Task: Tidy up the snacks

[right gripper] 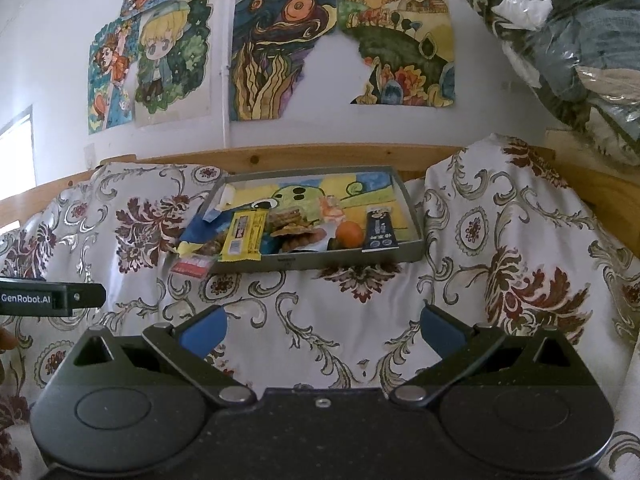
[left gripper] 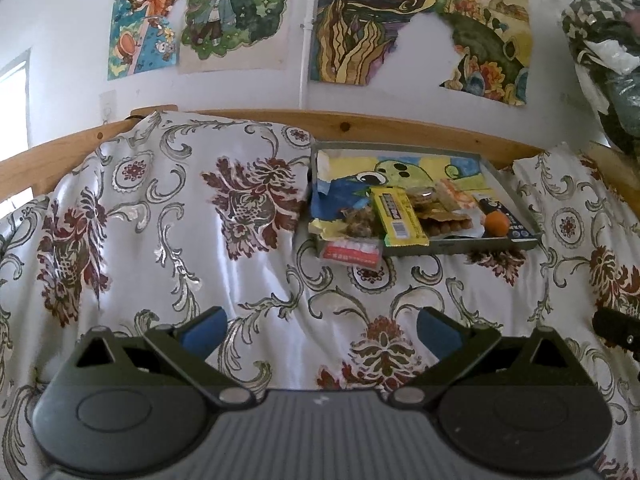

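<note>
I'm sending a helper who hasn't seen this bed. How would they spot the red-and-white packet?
On the floral bedspread lies a grey tray of snacks against the wooden rail. Go to the tray's near left corner. The red-and-white packet lies there, flat on the cloth: the only snack outside the tray, beside the yellow bar.

A home bedroom: floral bedspread (left gripper: 168, 216), wooden bed rail (left gripper: 360, 124), hand-coloured drawings (right gripper: 280, 48) on the wall.

"GenRobot.AI" in white on the black left tool (right gripper: 52, 299); snack labels illegible
</note>
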The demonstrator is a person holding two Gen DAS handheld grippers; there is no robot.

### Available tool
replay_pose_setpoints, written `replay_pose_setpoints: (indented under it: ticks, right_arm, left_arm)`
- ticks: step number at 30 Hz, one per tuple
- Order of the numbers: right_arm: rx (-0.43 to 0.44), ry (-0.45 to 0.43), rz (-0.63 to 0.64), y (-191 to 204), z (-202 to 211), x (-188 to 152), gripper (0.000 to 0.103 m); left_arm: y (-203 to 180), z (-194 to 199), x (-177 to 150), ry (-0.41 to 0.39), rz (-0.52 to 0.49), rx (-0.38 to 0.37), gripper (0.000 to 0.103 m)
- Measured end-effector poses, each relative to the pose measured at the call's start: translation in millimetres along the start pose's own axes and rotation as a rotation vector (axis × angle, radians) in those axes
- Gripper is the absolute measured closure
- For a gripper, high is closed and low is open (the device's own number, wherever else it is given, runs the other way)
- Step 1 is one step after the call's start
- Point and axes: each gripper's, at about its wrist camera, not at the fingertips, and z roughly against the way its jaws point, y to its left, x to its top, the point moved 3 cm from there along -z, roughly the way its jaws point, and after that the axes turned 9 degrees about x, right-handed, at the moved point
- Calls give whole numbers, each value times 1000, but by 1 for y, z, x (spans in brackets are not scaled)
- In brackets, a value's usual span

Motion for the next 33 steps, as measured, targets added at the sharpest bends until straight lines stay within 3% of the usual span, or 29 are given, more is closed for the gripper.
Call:
replay_pose_setpoints:
  ticks: [25, 33]
  right_arm:
    - [-1, 3, 1, 0, -1, -2, 1]
    - [2, 18, 7, 2, -5, -6, 1]
  left_arm:
    - [-2, -3, 1, 31, 19, -10, 0]
    - [-3, 0, -2, -10, -14, 20, 0]
